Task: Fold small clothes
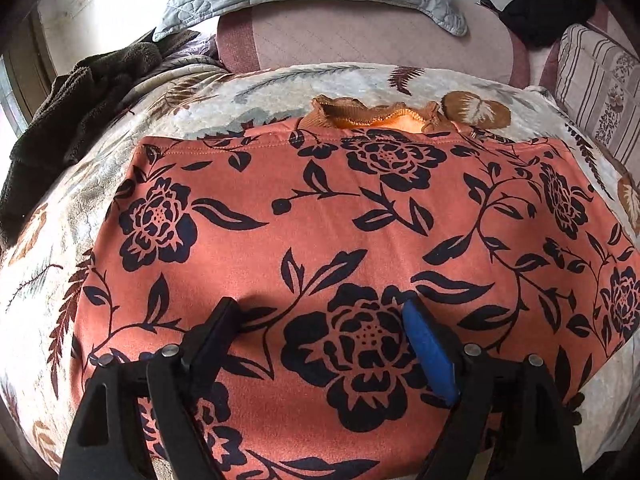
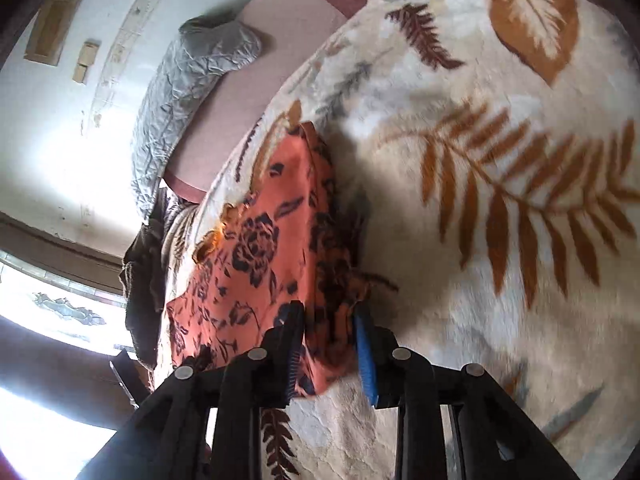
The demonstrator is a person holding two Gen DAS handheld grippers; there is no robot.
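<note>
L wrist: orange floral garment (image 1: 340,240) spread flat on leaf-print blanket (image 1: 280,80), ruffled collar at far edge; L gripper (image 1: 320,308) wide, hovering over near part, nothing btwn fingers | R wrist: R gripper (image 2: 328,312) part-closed, fabric bunched btwn 2 fingers, garment (image 2: 256,248) edge lifted off blanket (image 2: 480,200); grey quilt (image 2: 192,72) beyond.

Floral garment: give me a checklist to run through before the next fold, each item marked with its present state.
1. Garment spread flat on the blanket: ok.
2. Left gripper jaws open above the cloth: ok.
3. Right gripper at the garment's edge, cloth between its jaws: ok.
4. Right jaws firmly closed on the cloth: cannot tell.
5. Collar lying flat: not ok, it is rumpled.
6. Dark towel apart from the garment: ok.
</note>
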